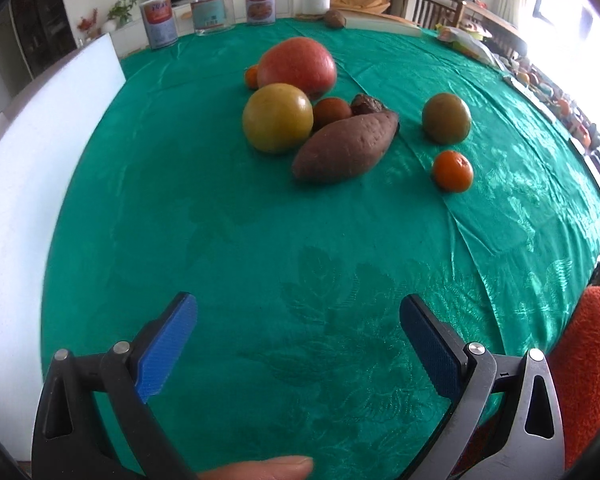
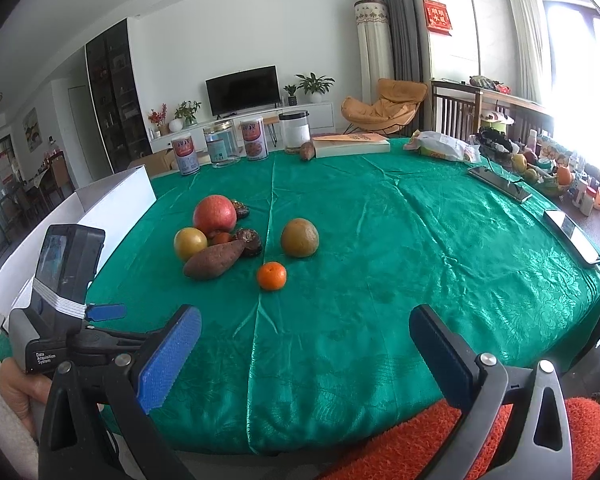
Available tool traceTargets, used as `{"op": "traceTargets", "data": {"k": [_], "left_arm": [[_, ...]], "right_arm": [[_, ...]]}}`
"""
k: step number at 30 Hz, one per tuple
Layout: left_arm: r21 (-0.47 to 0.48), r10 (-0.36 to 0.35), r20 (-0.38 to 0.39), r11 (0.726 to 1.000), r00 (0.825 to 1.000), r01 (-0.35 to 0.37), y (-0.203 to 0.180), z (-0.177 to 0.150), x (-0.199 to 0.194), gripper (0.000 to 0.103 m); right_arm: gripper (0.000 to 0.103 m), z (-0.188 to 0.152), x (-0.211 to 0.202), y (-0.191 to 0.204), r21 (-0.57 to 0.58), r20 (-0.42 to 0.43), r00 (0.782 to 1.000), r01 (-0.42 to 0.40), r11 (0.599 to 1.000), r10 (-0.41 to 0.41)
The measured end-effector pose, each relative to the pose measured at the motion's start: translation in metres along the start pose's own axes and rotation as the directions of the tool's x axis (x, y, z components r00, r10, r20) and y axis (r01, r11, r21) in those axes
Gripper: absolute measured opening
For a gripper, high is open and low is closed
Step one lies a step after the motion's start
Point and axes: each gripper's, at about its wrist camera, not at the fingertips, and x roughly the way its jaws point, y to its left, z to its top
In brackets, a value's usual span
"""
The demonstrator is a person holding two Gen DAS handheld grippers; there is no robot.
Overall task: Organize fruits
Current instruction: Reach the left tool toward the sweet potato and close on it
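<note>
Now both empty: left gripper (image 1: 298,312) jaws wide apart, right gripper (image 2: 305,324) same; fruit pile (image 2: 216,236) well ahead, prob. untouched.

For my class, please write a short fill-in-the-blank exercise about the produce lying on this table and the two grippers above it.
1. The fruits lie on a cloth whose colour is ____.
2. The long brown sweet potato leans against the yellow-green ____.
3. The small orange mandarin lies alone, nearer the camera than the brownish ____ behind it.
4. The left gripper and right gripper both have jaws that stand ____.

Missing words: green; apple; pear; open
</note>
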Motion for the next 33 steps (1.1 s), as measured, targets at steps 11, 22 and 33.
{"op": "traceTargets", "data": {"k": [11, 22, 33], "left_arm": [[-0.047, 0.059, 0.023, 0.997, 0.998, -0.058, 0.009, 0.010, 0.016, 0.103], [0.231, -0.168, 0.004, 0.959, 0.986, 0.162, -0.023, 0.073, 0.020, 0.099], [0.233, -0.152, -0.019, 0.960, 0.988, 0.153, -0.023, 0.086, 0.031, 0.050]], "right_arm": [[0.103, 0.000, 0.012, -0.005, 0.024, -0.037, 0.999, -0.011, 1.000, 0.012], [0.103, -0.001, 0.012, -0.013, 0.060, -0.040, 0.999, -0.030, 0.998, 0.032], [0.103, -0.001, 0.013, -0.016, 0.082, -0.042, 0.998, -0.034, 0.996, 0.037]]}}
